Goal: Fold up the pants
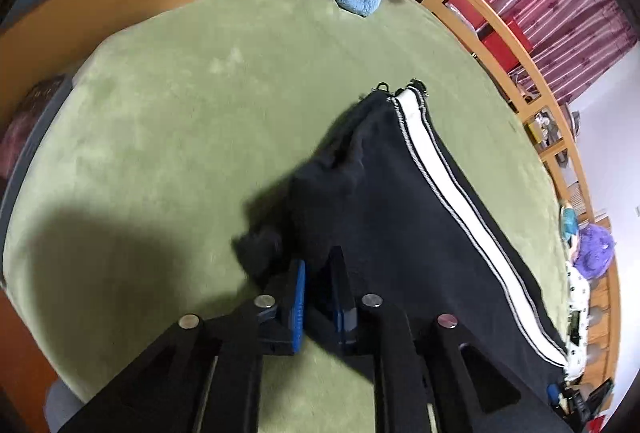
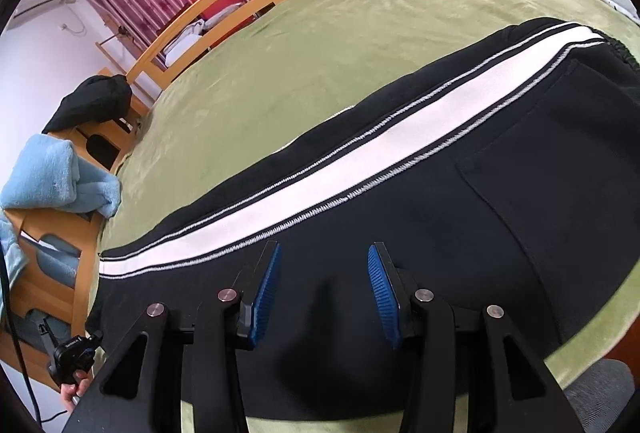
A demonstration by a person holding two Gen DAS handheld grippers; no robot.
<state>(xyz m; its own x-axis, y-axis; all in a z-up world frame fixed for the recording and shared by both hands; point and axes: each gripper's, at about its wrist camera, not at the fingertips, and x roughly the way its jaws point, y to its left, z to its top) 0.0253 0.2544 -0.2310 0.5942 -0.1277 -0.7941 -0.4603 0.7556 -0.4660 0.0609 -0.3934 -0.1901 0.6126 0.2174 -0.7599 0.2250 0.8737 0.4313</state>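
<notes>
Fingers of the left gripper [image 1: 320, 297] sit narrow, pinching a bunched black fold of the pants [image 1: 400, 201]; fingers of the right gripper [image 2: 324, 293] stand wide apart, nothing between them, hovering over the seat area near the back pocket [image 2: 552, 169]. Pants lie flat on the green bed [image 1: 168, 121], long axis following the white side stripe [image 2: 340, 169], cuff end far from the left gripper, waistband off to the right gripper's right. Left holds cloth already, so likely it leads the fold along that axis; right must close first.
</notes>
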